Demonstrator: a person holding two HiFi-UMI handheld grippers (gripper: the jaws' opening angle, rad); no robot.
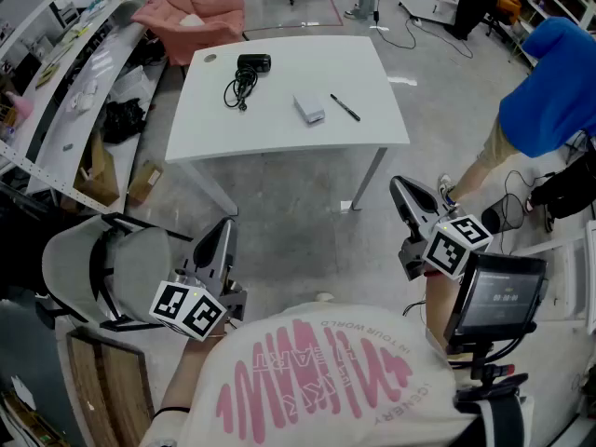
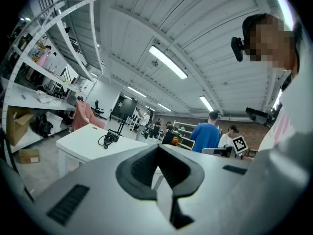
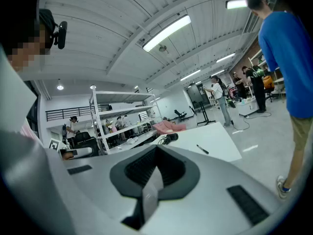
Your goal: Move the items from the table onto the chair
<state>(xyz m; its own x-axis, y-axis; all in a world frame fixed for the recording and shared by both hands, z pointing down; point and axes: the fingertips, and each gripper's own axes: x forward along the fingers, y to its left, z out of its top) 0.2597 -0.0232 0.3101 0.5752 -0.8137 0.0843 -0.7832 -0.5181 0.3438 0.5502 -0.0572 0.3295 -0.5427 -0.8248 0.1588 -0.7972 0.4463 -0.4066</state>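
A white table [image 1: 279, 124] stands ahead of me. On it lie a black adapter with its coiled cable [image 1: 246, 74], a small pale box [image 1: 309, 108] and a black pen [image 1: 345, 107]. A grey office chair [image 1: 88, 266] stands at my lower left. My left gripper [image 1: 226, 225] hangs beside the chair, short of the table, with its jaws shut and nothing in them. My right gripper [image 1: 399, 184] is also short of the table, shut and empty. The left gripper view shows the left gripper [image 2: 157, 147] and the adapter [image 2: 109, 138]. The right gripper view shows the right gripper [image 3: 157, 148] and the pen [image 3: 202, 150].
A pink armchair [image 1: 197, 17] stands behind the table. A person in a blue shirt [image 1: 549, 87] stands at the right, near a stand with a screen [image 1: 499, 293]. Shelving [image 1: 65, 73] and a cardboard box [image 1: 144, 182] line the left side.
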